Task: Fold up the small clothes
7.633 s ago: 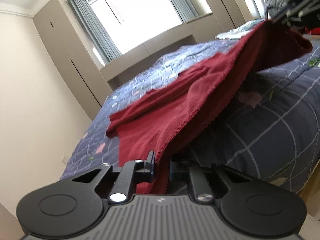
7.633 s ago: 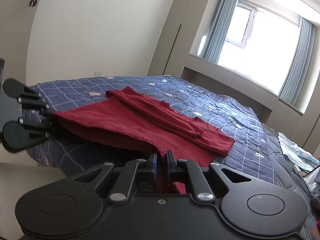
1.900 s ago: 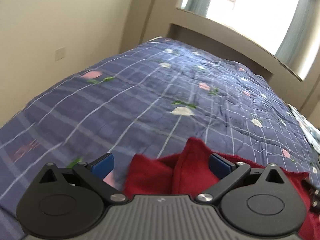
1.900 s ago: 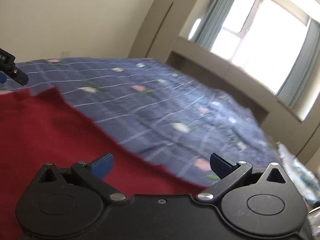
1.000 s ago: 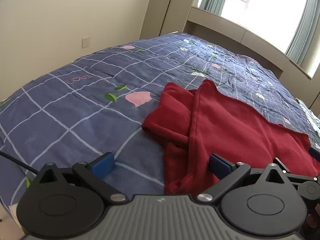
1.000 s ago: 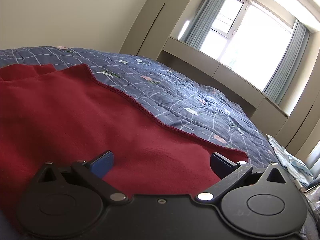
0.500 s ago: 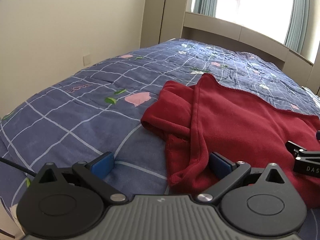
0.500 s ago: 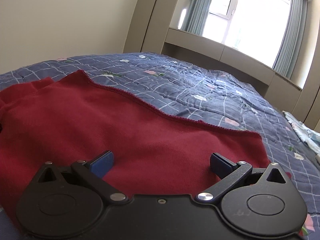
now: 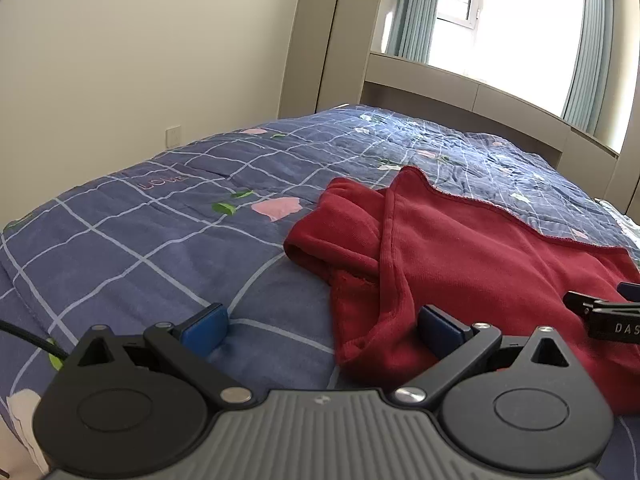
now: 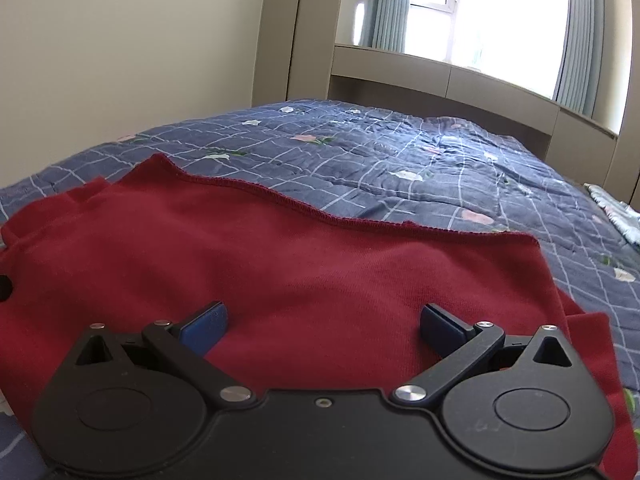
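Lying folded over on the blue checked quilt (image 9: 168, 232): the red knit garment (image 9: 472, 248), with a bunched sleeve roll at its left end, ahead of and between the fingers of the left gripper (image 9: 322, 330). Spreading beneath and beyond both fingers of the right gripper (image 10: 323, 328), with the ribbed hem (image 10: 320, 212) running across well ahead of the tips.

Looking soft, light and limp, likely sagging and creasing wherever unsupported; not slippery on the quilt, not fragile. Probably best pinching at a doubled edge or corner, such as the rumpled near corner just inside the left gripper's right finger, and at the far right corner of the hem, so the layers travel together.

Standing spread wide on both grippers, gripping nothing, pads clear of the cloth in the left view and hovering over it in the right.

Differing from several seconds back: no longer clamping the hem and holding the garment stretched in the air; now released, cloth resting doubled on the bed, both tools drawn back toward the near edge.
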`<state>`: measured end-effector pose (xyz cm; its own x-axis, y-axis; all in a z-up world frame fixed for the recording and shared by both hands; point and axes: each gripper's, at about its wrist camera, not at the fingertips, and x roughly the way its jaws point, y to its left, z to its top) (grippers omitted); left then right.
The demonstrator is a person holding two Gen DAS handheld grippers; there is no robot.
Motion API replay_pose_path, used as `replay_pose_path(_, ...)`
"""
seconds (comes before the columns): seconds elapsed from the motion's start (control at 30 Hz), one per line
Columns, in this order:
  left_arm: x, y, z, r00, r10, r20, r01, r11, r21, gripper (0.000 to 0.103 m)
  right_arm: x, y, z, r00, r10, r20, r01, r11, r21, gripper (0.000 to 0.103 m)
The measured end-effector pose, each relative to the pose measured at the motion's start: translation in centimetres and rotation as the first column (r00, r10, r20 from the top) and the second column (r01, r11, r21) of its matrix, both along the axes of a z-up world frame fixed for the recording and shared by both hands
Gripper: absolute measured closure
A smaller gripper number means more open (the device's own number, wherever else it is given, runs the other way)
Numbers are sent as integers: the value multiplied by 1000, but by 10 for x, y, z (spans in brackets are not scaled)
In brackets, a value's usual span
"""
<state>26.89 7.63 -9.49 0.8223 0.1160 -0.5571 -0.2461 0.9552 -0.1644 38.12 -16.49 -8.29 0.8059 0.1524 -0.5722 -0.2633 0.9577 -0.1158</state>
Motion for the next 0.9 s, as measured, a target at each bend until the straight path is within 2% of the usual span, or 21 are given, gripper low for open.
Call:
replay_pose_path(0.47,-1,-3,-1,1000,7,3,-7,1000,12,1,-5,4,1,1000,-6,13,6,1000,-28,1)
replay_pose_path(0.77,-2,-2,-1,1000,6,9,-6,1000,2,1,-41,-2,17,998,-15,-53,18,999,42,1)
replay_pose_path(0.9,-3,-2,-2,1000,5,12,-5,1000,-1,0,-54,11,17,997,-20,-77,18,1000,-23,1)
